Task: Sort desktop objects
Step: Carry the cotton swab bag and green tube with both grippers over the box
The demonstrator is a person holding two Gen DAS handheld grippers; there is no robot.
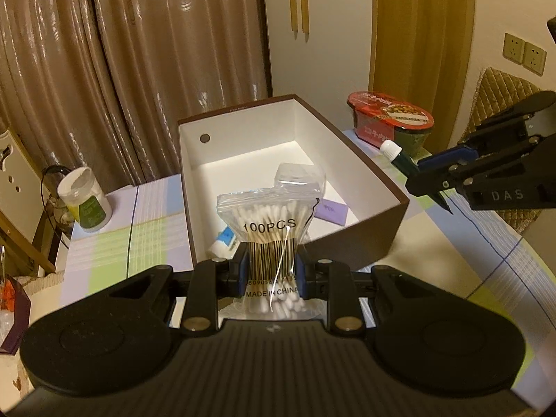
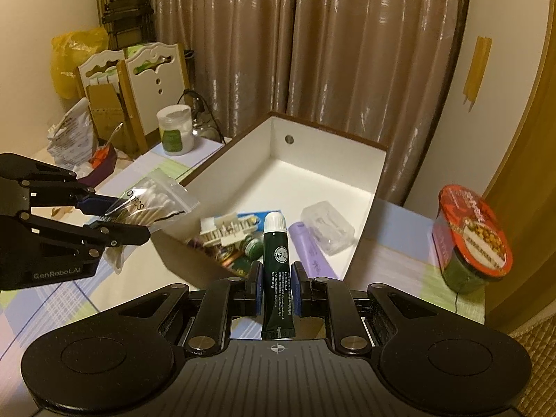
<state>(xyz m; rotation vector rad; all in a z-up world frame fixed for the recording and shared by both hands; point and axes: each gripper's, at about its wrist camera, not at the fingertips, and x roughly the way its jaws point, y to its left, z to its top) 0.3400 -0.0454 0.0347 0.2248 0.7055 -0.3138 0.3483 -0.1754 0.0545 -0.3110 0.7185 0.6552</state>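
Your left gripper point(image 1: 271, 274) has its blue pads pressed on both sides of a clear plastic zip bag of cotton swabs point(image 1: 269, 239), printed "100PCS", held upright at the near wall of the open brown cardboard box with a white inside point(image 1: 239, 153). Your right gripper point(image 2: 276, 286) is clamped tight on a dark green tube with a white cap point(image 2: 277, 271), cap pointing away from you toward the box's near edge. Inside the box lie a lilac rectangular block point(image 2: 312, 252), a clear plastic case point(image 2: 326, 231) and a pile of small packets point(image 2: 231, 238). A red-lidded instant noodle bowl point(image 2: 472, 239) stands on the pastel checked tablecloth point(image 2: 392, 260) right of the box, a white-lidded jar point(image 2: 174, 130) to its left.
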